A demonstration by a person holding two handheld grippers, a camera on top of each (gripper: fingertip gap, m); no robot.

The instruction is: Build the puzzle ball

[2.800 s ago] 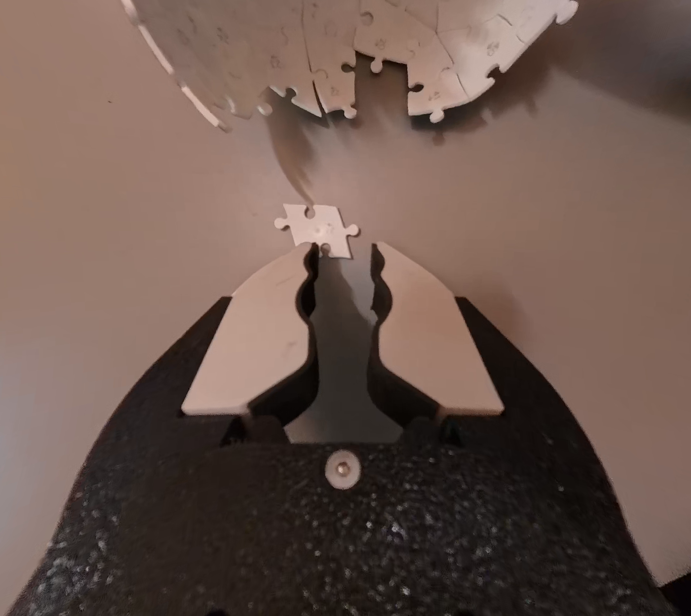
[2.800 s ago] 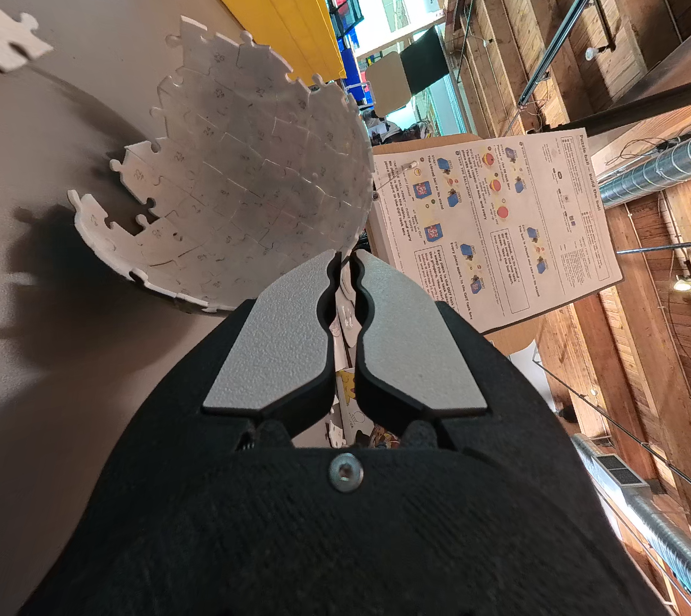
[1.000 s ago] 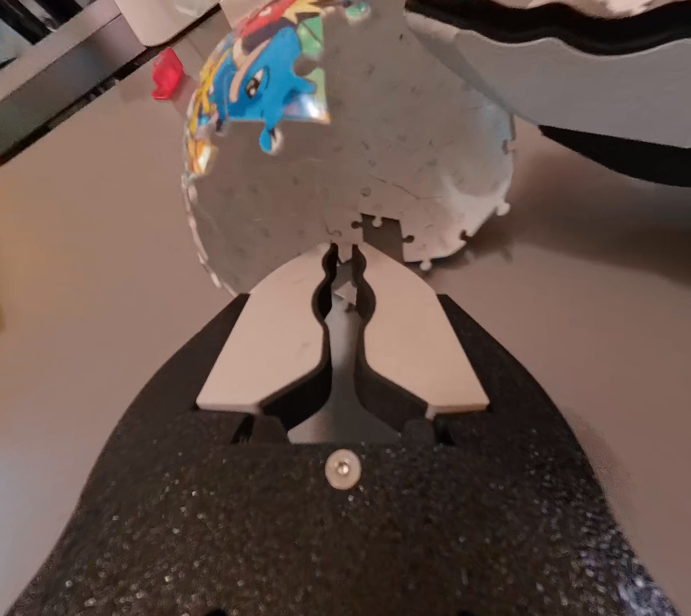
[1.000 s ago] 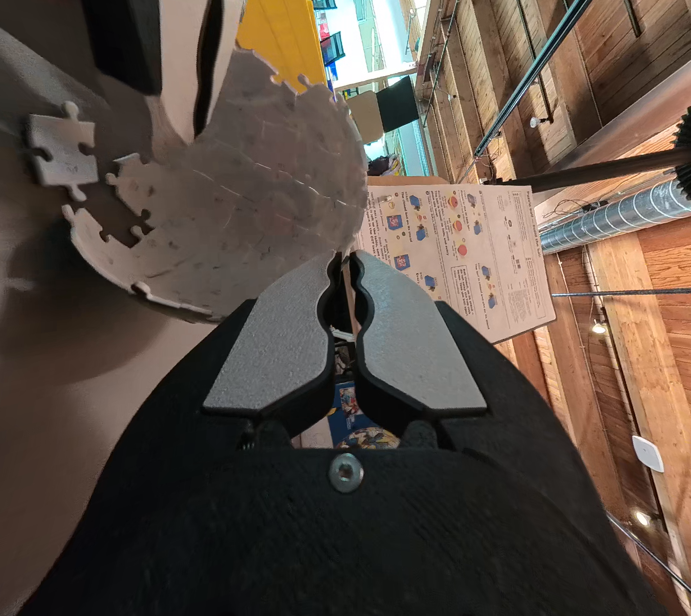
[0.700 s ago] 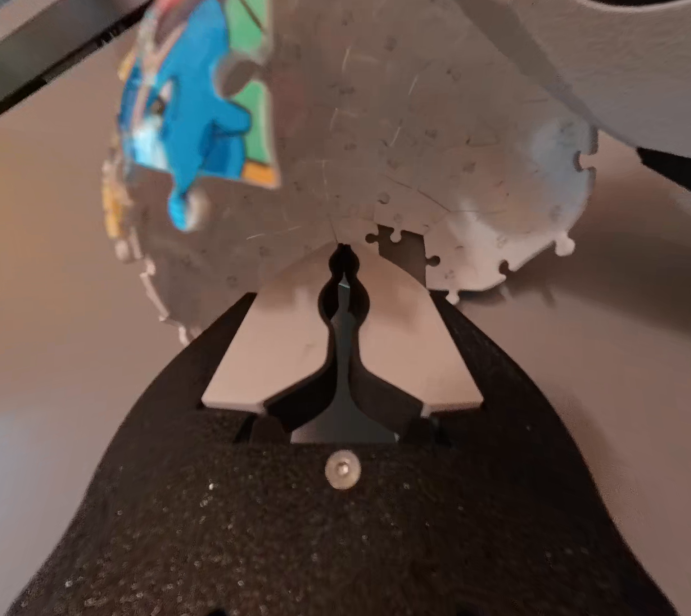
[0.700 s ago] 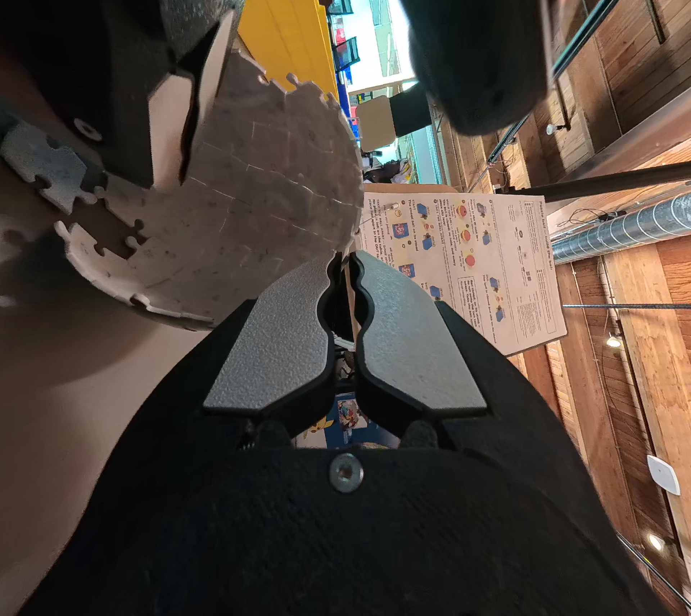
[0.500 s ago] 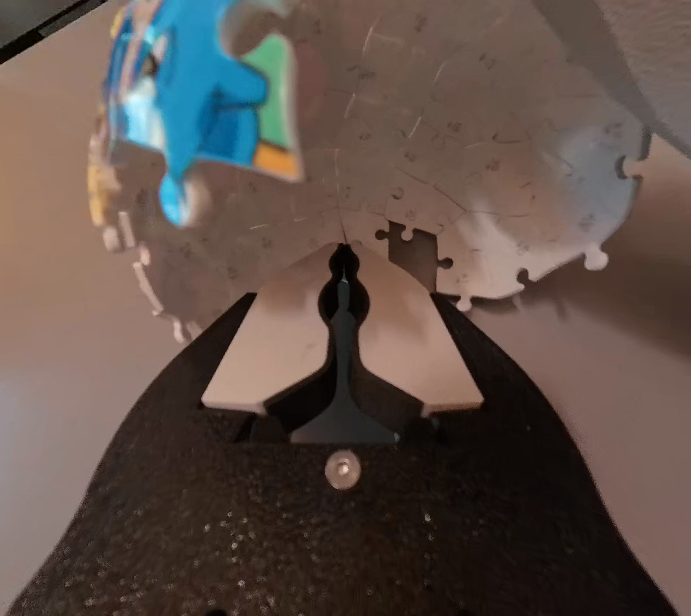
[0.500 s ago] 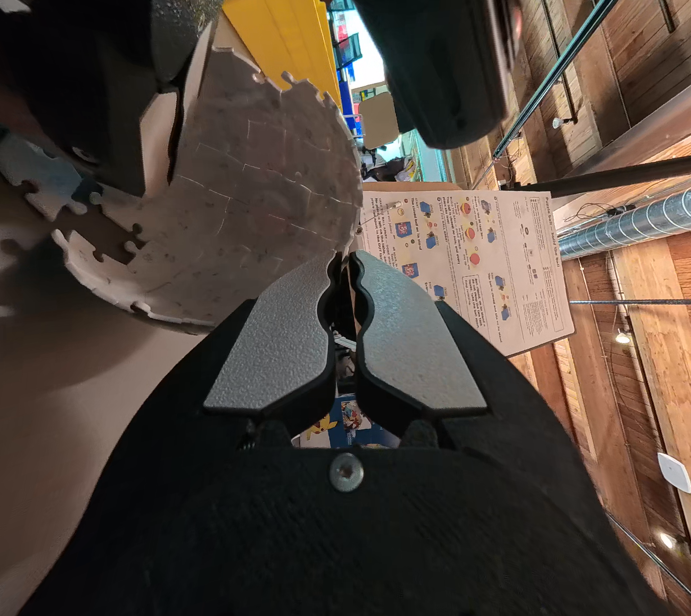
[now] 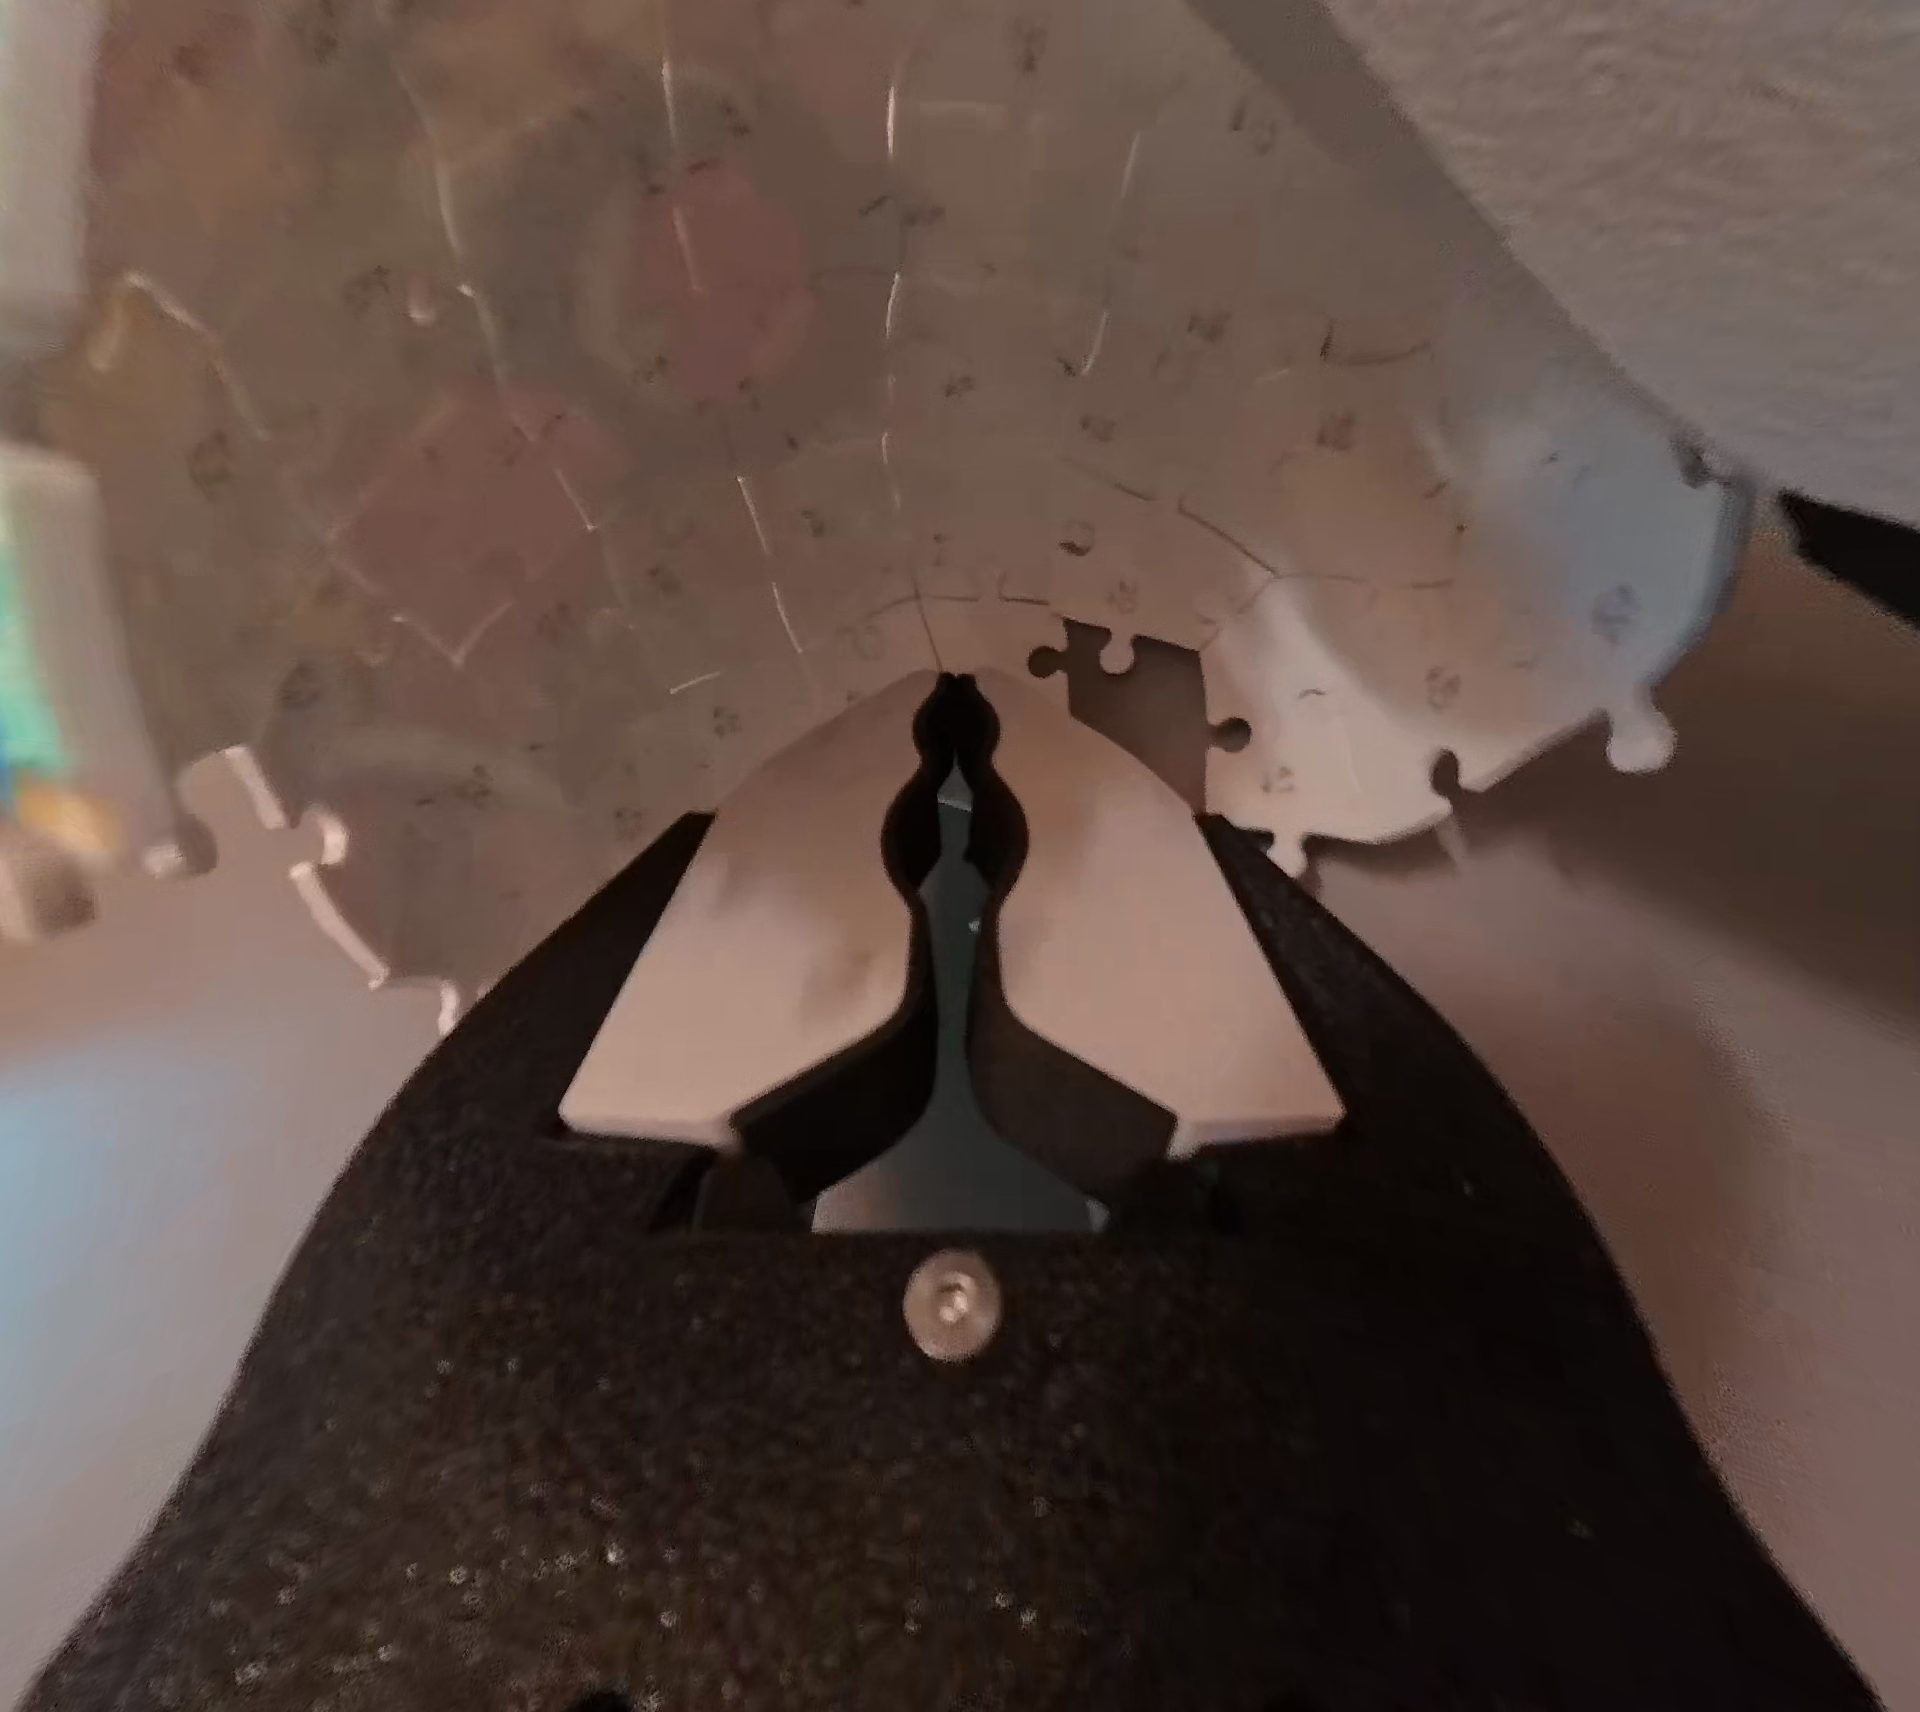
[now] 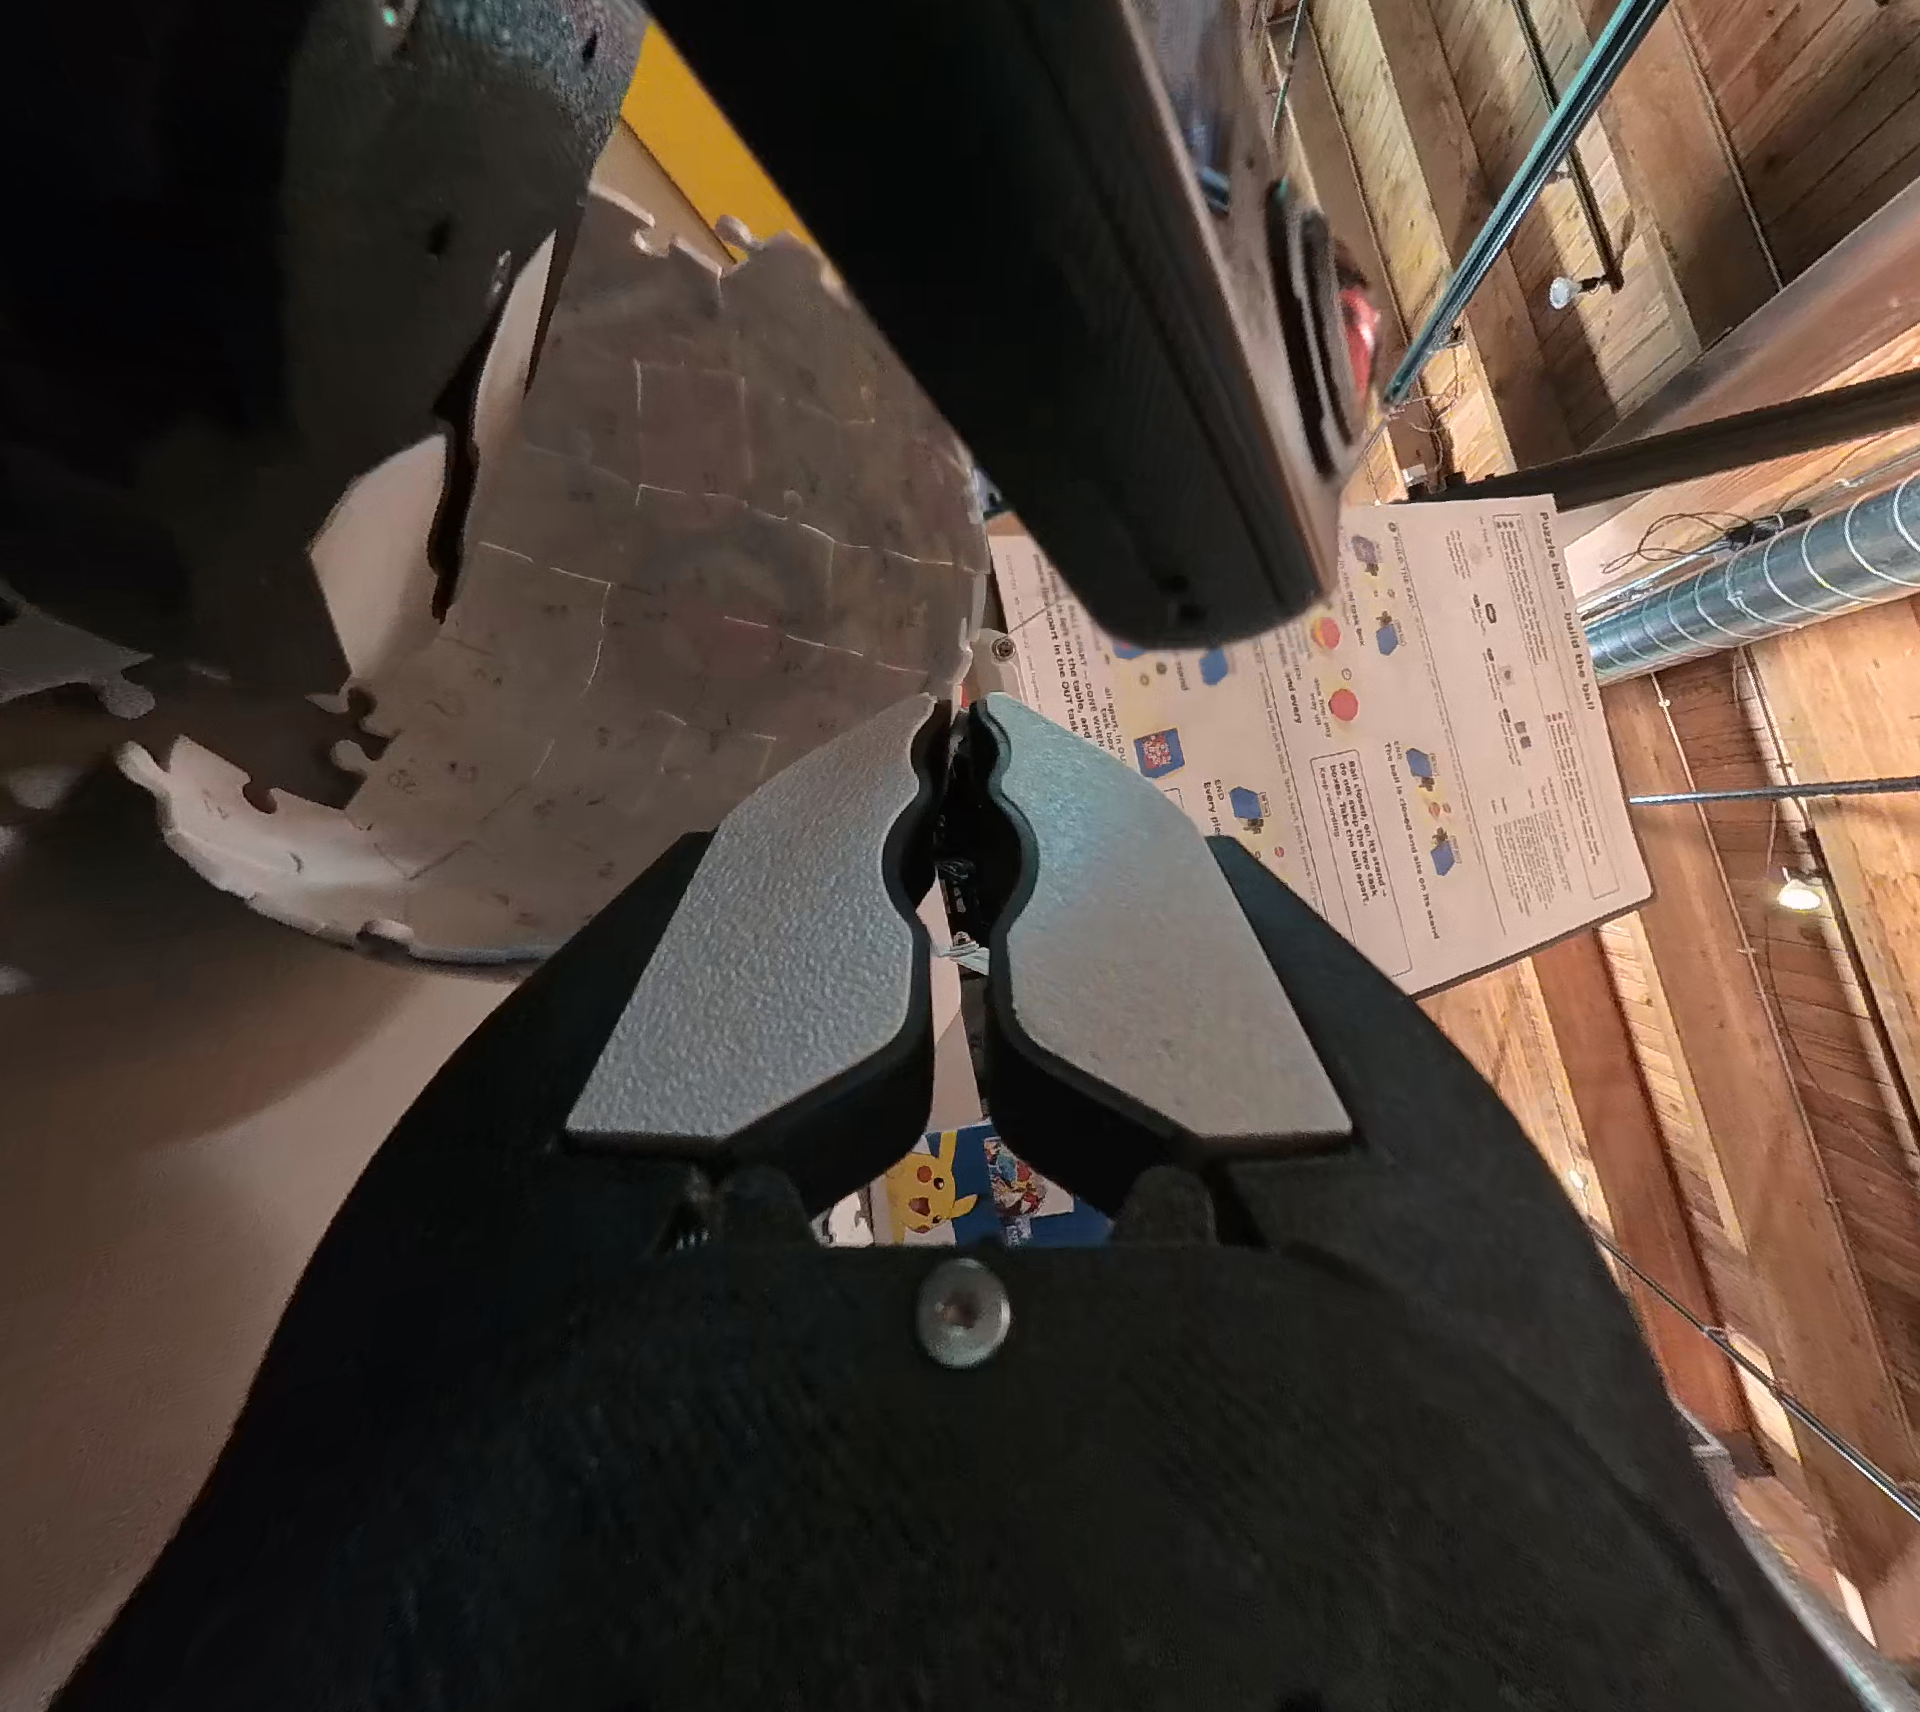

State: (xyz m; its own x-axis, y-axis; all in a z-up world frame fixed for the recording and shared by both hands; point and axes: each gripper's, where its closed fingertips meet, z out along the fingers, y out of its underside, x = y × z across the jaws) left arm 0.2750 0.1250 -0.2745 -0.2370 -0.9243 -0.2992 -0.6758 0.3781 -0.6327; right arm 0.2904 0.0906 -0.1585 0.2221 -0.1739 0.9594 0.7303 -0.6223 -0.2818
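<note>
- White half-built puzzle ball (image 9: 935, 312) stood over the bench (image 9: 1662, 1143), its rim pinched by the right hand-held gripper (image 10: 961, 712).
- Left hand-held gripper (image 9: 954, 686) was clenched on a thin piece, probably for the notch (image 9: 1138, 686) beside it; next, careful alignment.

Left of the jaws, puzzle shell (image 9: 644, 291) blurred, upper part cut by the frame edge. Thin dark piece (image 9: 956, 805) between the jaws, mostly hidden. In the right wrist view, left gripper (image 10: 447, 509) covering the shell's (image 10: 707, 582) upper left. Instruction sheet (image 10: 1455, 727) partly hidden.
</note>
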